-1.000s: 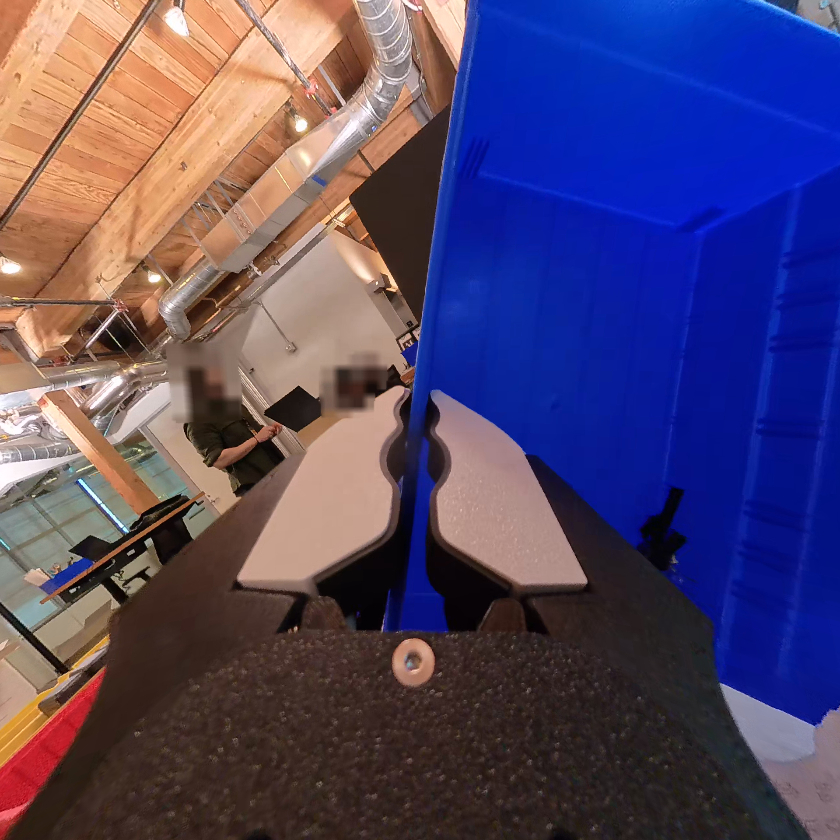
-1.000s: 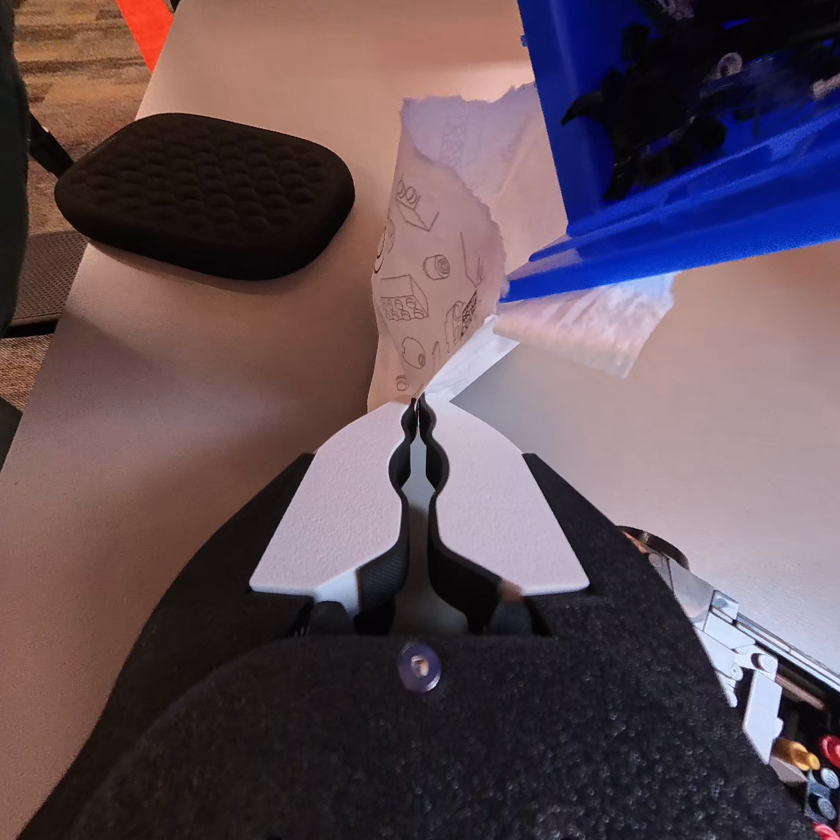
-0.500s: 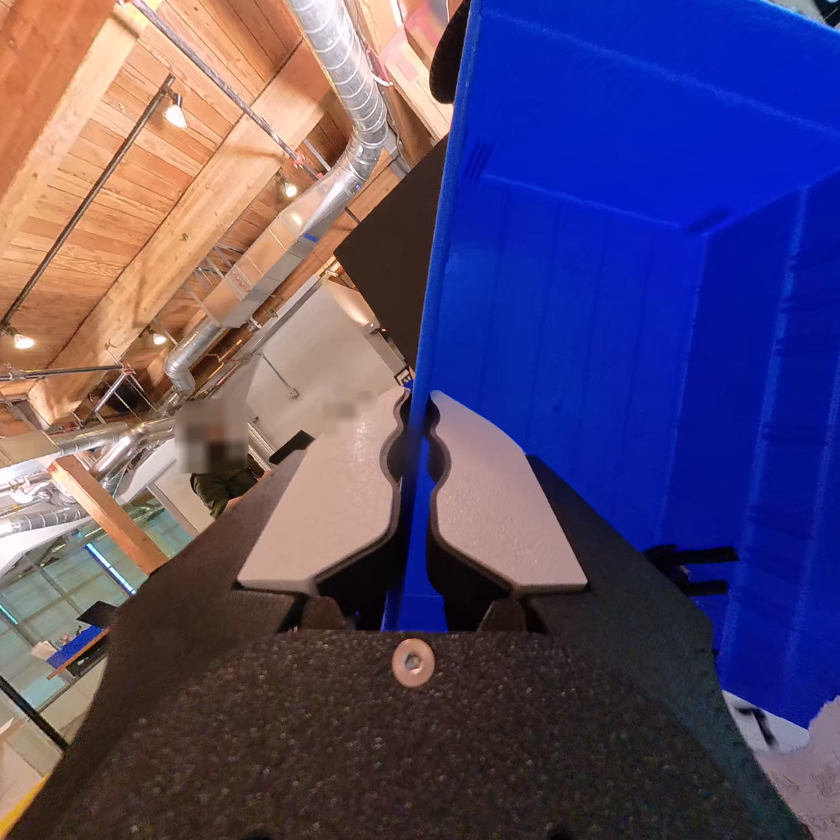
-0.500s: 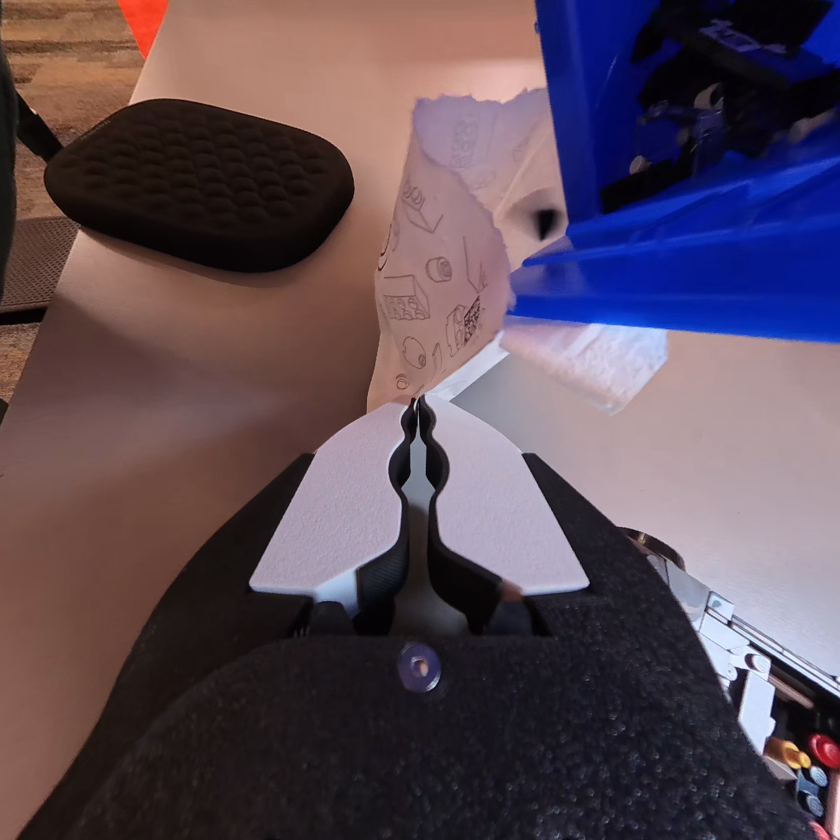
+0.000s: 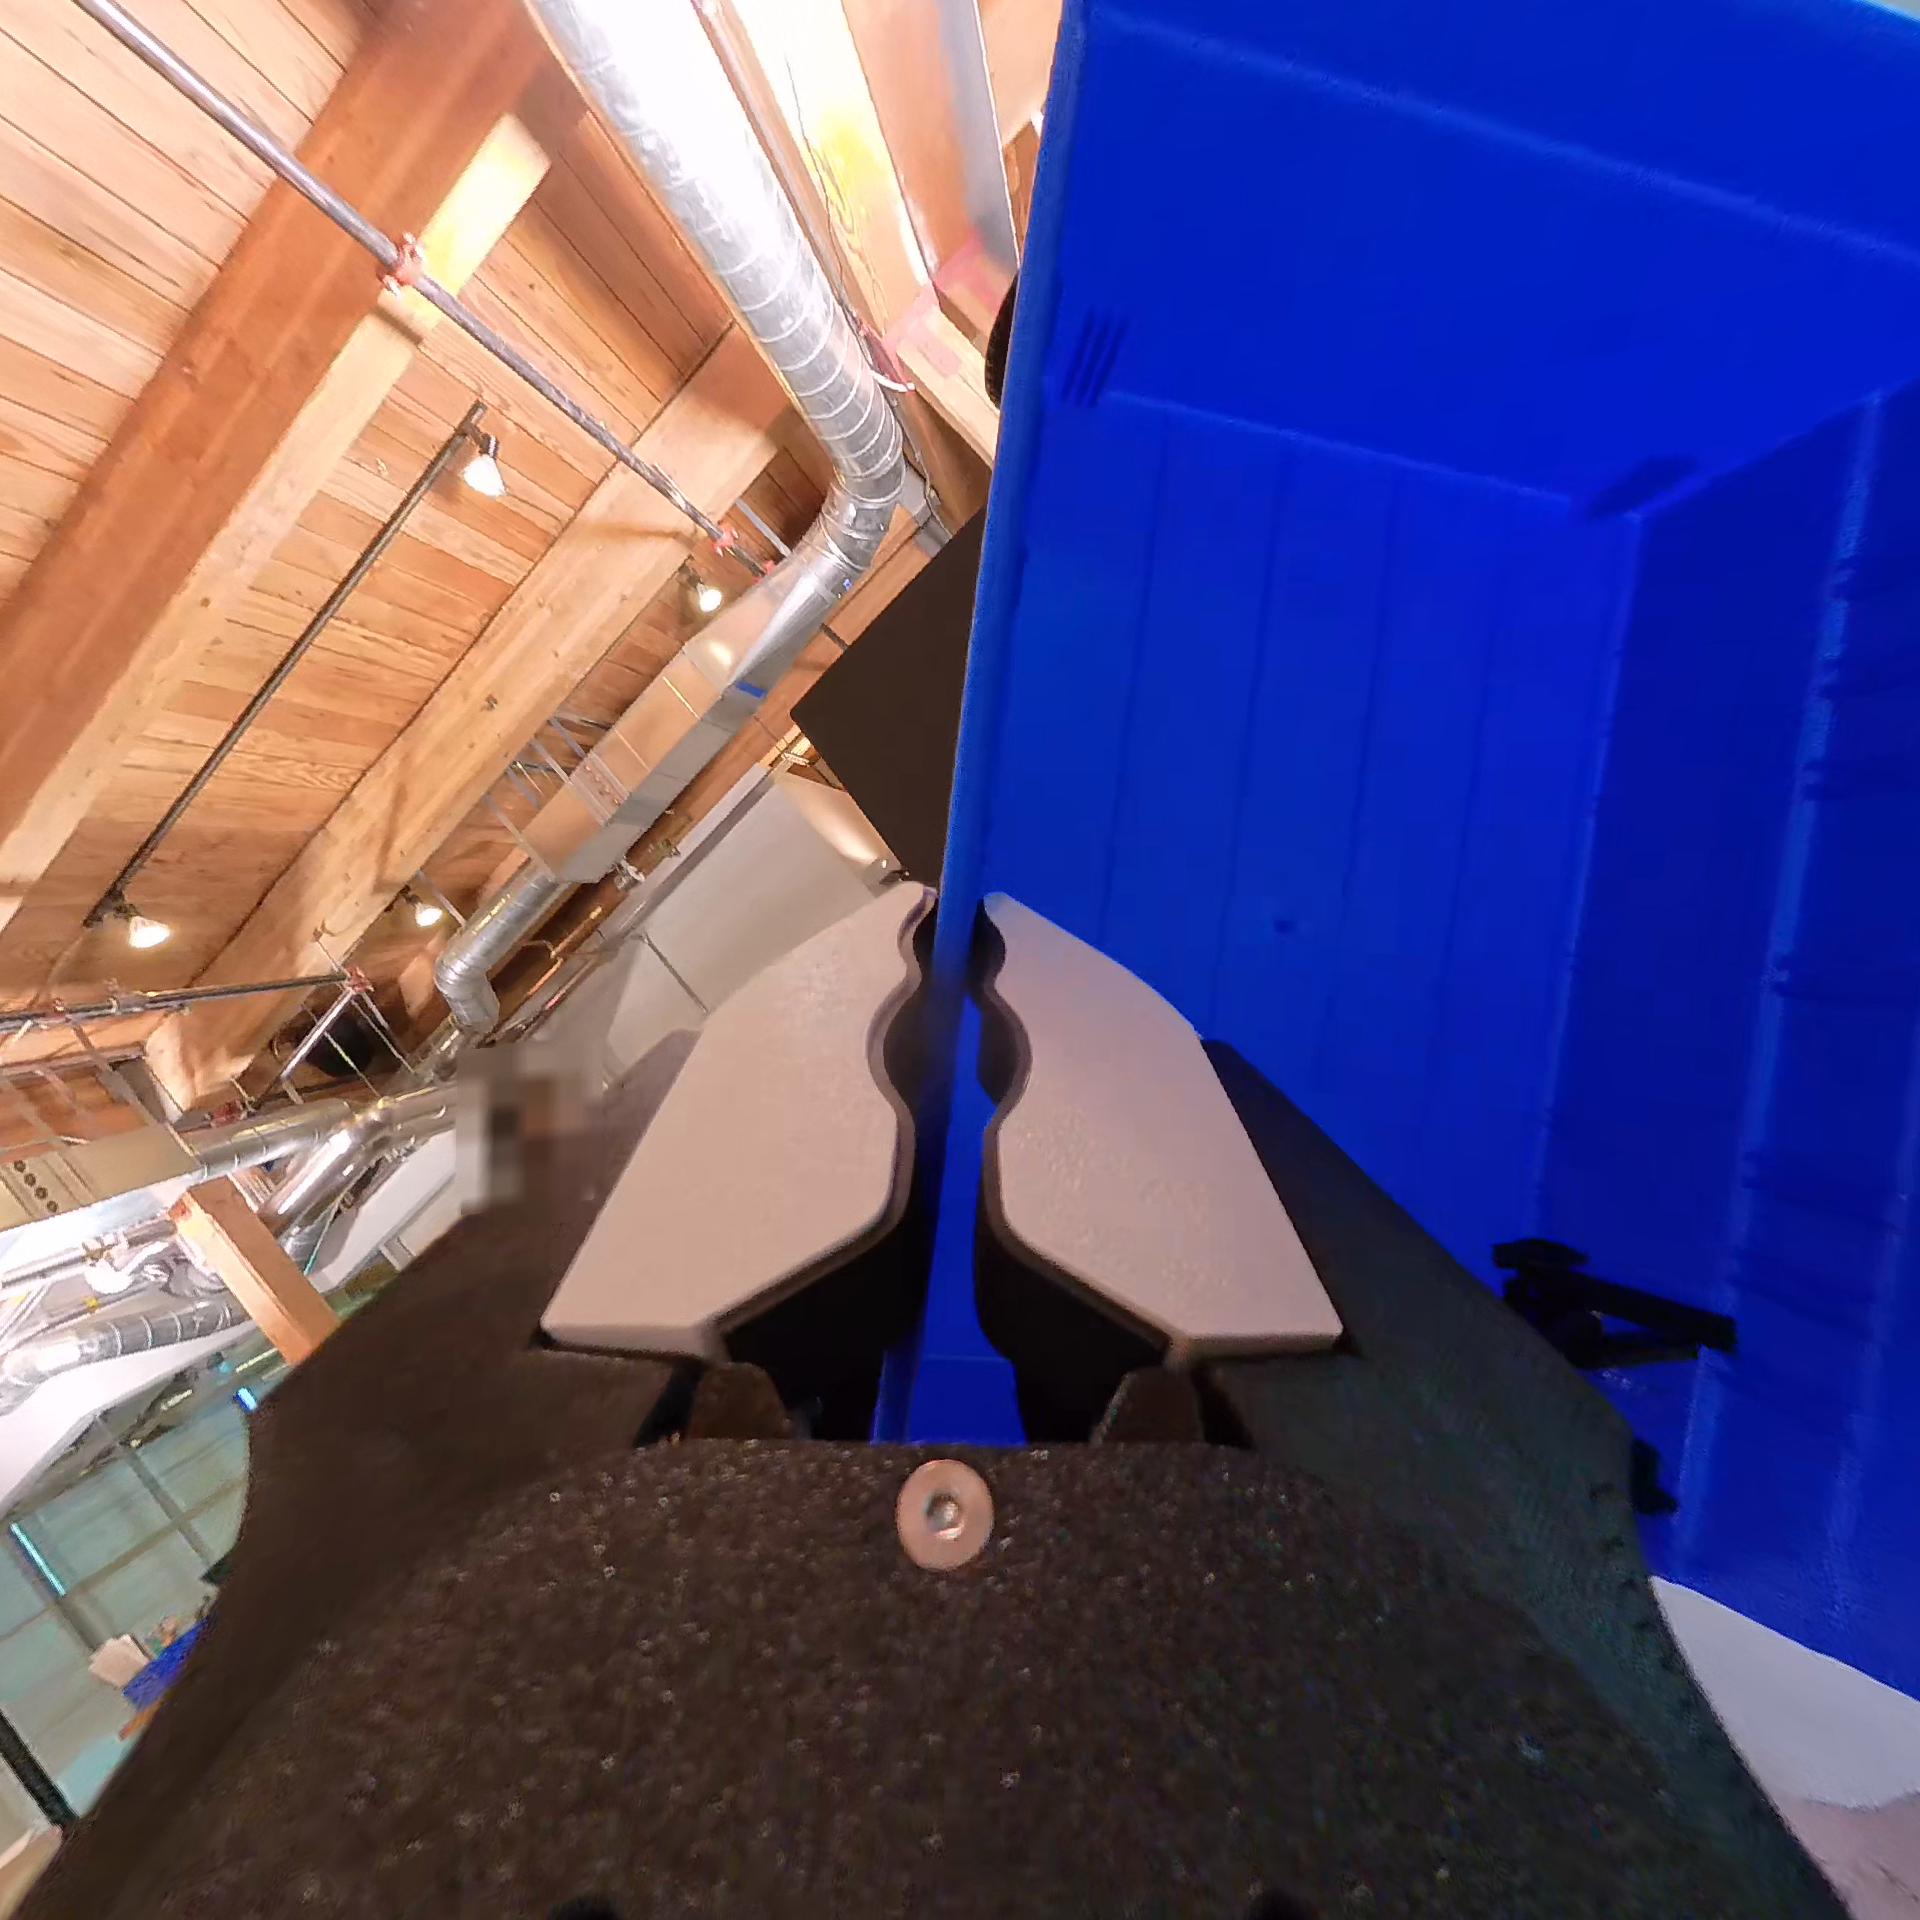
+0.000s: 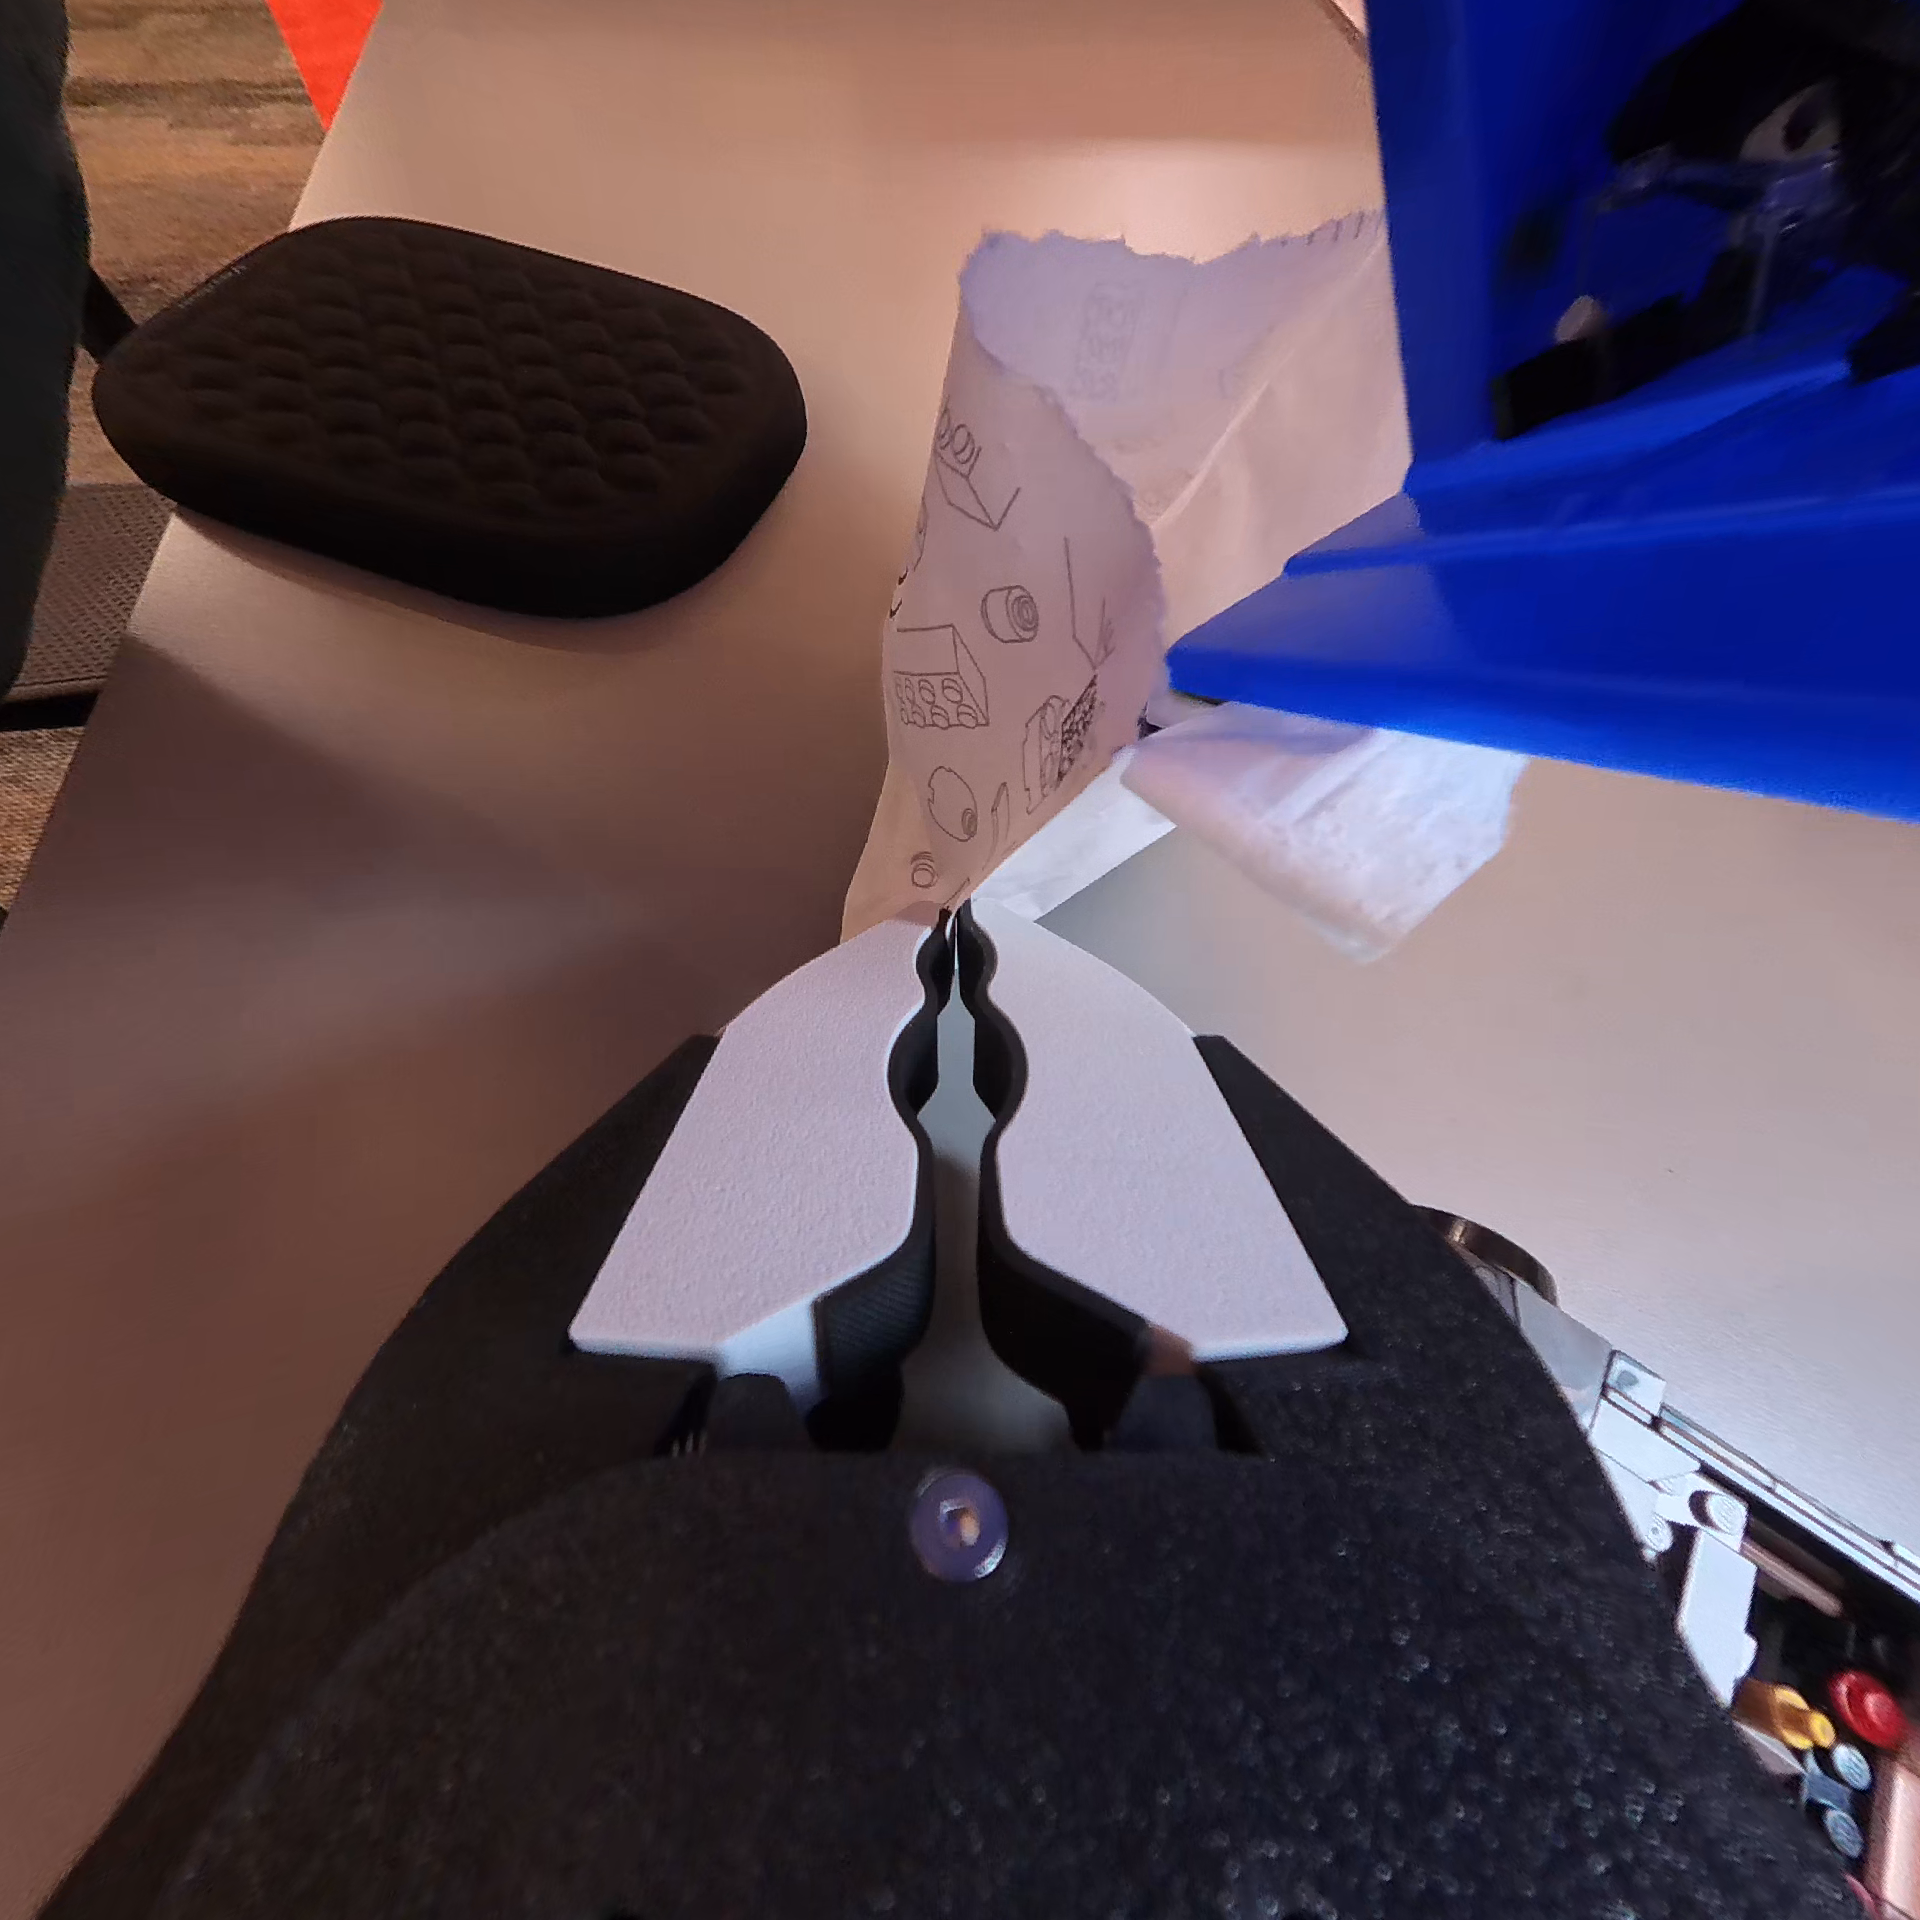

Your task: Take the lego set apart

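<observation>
— At the bottom right of the right wrist view, what lies on the table (image 6: 1558, 1091)?
— Part of the lego set (image 6: 1787, 1683): pale grey pieces with red, gold and blue studs, cut off by the edge. More dark pieces (image 6: 1714, 208) sit blurred inside the blue bin (image 6: 1621, 582), which is tilted above the table.
— Who holds the bin?
— The left hand-held gripper (image 5: 951, 925). Its jaws are clamped narrow on the bin's wall (image 5: 940, 1143), one finger outside, one inside. A loose black piece (image 5: 1600, 1309) rests in the bin's corner.
— And the right hand-held gripper (image 6: 954, 920)?
— Pinched almost closed on the lower edge of a torn white paper bag (image 6: 1018, 644) printed with brick drawings. The bag rises from the tips toward the bin, and a crumpled flap (image 6: 1340, 842) hangs under the bin's lip.
— Anything else?
— A black cushioned pad (image 6: 447, 416) on the table's left side, well apart from the bag. Wooden ceiling beams and a silver duct (image 5: 748, 260) show beyond the bin.
</observation>
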Demonstrator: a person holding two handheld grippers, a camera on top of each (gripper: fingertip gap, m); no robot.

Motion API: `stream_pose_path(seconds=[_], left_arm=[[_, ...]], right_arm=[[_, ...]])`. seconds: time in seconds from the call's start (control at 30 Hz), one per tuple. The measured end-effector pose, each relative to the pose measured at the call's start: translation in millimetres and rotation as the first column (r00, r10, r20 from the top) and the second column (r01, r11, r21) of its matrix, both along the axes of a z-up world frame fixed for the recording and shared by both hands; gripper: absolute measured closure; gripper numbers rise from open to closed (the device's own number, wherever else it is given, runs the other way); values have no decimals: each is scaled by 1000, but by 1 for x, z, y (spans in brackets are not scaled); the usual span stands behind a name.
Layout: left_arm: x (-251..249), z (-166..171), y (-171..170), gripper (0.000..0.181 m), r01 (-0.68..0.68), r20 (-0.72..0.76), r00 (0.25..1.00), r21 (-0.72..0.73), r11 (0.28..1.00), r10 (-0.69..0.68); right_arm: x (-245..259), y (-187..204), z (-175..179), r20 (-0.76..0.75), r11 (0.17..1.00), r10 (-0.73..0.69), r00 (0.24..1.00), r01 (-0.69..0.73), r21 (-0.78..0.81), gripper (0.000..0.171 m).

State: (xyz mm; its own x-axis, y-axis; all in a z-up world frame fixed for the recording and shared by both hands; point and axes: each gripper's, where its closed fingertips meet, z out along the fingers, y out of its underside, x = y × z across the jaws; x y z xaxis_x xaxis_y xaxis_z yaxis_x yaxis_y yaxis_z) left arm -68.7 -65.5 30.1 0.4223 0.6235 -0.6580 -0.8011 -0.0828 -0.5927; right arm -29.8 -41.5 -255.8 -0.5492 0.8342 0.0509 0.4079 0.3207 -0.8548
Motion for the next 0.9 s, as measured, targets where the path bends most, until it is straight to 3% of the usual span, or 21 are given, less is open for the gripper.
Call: stream_pose_path(seconds=[0.03, 0.9], left_arm=[[1, 0, 0, 177, 0, -7, 1000, 2, 1000, 0], [26, -4, -13, 175, 22, -152, 988, 36, 999, -16]], right_arm=[[0, 0, 0, 0, 1000, 2, 1000, -2, 2, 171], [2, 3, -1, -24, 999, -1, 1000, 2, 45, 171]])
